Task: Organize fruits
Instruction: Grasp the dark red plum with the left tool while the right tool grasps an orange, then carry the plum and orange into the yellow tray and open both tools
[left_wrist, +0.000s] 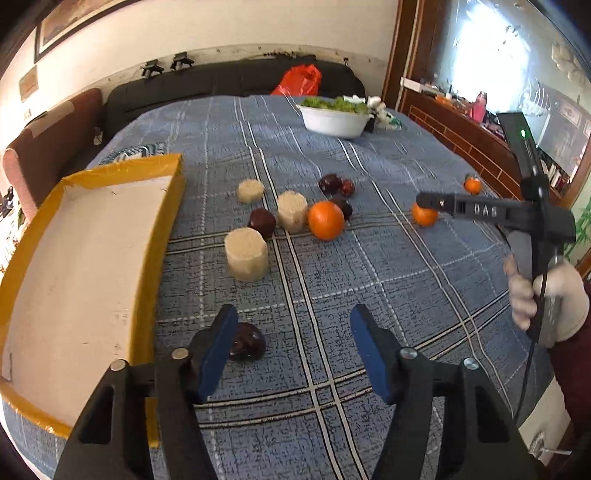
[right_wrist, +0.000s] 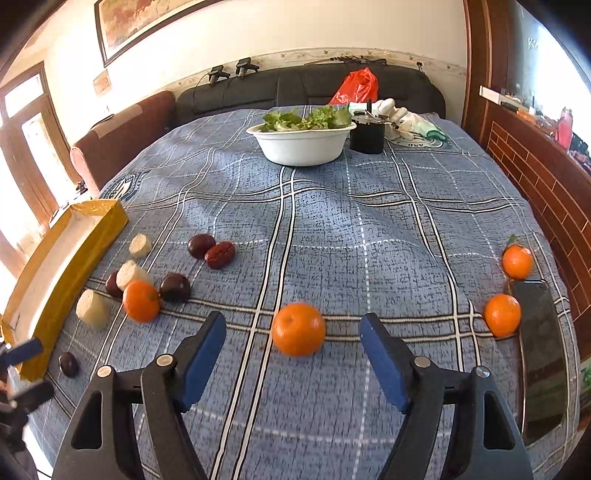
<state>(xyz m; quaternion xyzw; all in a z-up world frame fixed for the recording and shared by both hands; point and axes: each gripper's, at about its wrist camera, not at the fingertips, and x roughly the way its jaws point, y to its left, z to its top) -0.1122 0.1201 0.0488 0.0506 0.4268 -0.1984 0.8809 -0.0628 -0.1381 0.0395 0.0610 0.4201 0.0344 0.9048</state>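
The left claw (left_wrist: 293, 347) stands apart over the blue plaid cloth (left_wrist: 332, 280) of the bench and holds nothing; a dark plum (left_wrist: 246, 340) lies just beside its left finger, outside the gap. To its left sits the yellow-edged tray (left_wrist: 85, 258), bare inside. Farther off lie pale cylinder pieces (left_wrist: 246, 259), more dark plums (left_wrist: 261, 222) and an orange (left_wrist: 326, 220). The right claw (right_wrist: 293, 345) is also spread wide and grips nothing; a second orange (right_wrist: 298, 329) rests on the cloth between its fingers, clear of both pads. Two more oranges (right_wrist: 502, 314) lie at the right, beside a dark phone (right_wrist: 541, 354). A white bowl of greens (right_wrist: 301, 142) stands far back.
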